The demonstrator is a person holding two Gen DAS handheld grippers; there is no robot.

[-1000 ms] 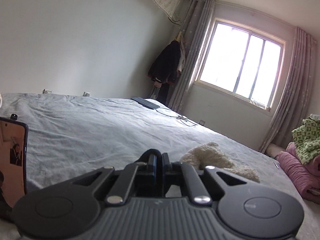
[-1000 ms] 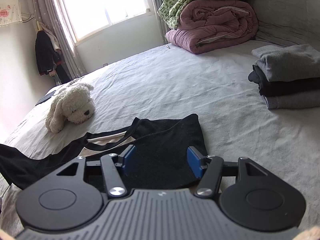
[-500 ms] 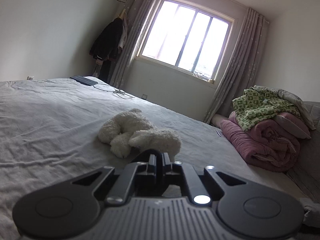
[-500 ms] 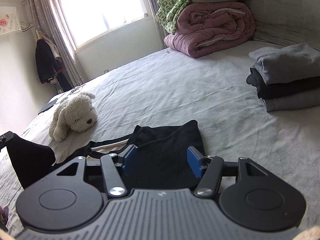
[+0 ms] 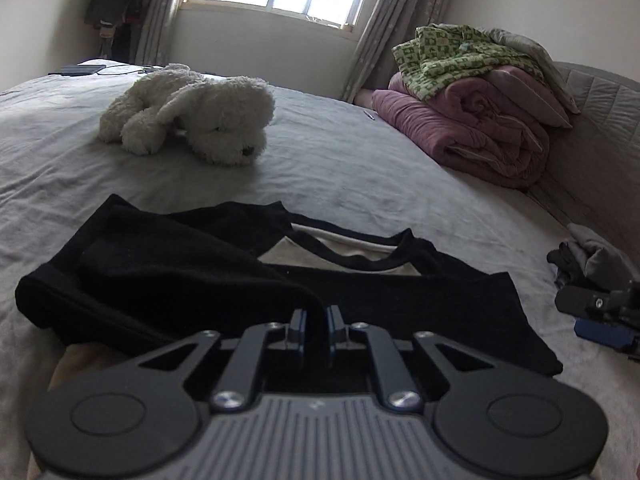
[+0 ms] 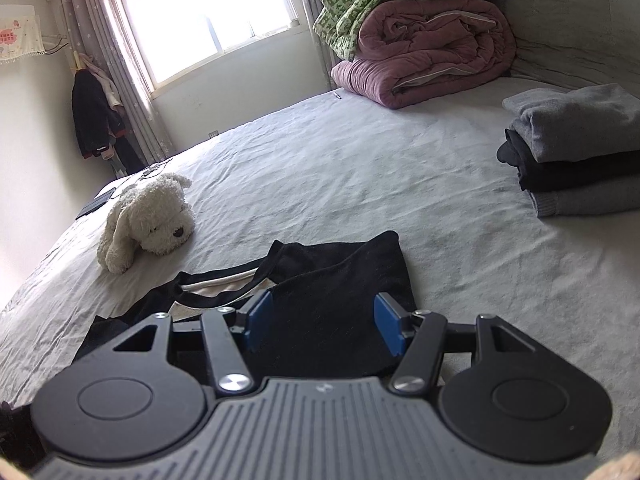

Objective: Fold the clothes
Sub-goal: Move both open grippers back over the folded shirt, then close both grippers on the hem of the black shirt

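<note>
Left gripper (image 5: 316, 322) swung in over shirt (image 5: 248, 276), pinching sleeve across body: fold underway. Right gripper (image 6: 323, 326) wide, empty.

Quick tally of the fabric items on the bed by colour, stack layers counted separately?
Black: 2, the black shirt and the stack's middle layer
Grey: 2, the stack's top and bottom layers
Maroon: 1, quilt
Green: 1, blanket
White: 1, plush dog
Total: 7

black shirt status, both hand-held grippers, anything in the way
Left hand-held gripper shut on black shirt fold. Right hand-held gripper open over the shirt. Shirt part folded on bed. Stuffed dog beyond, apart from the shirt.
</note>
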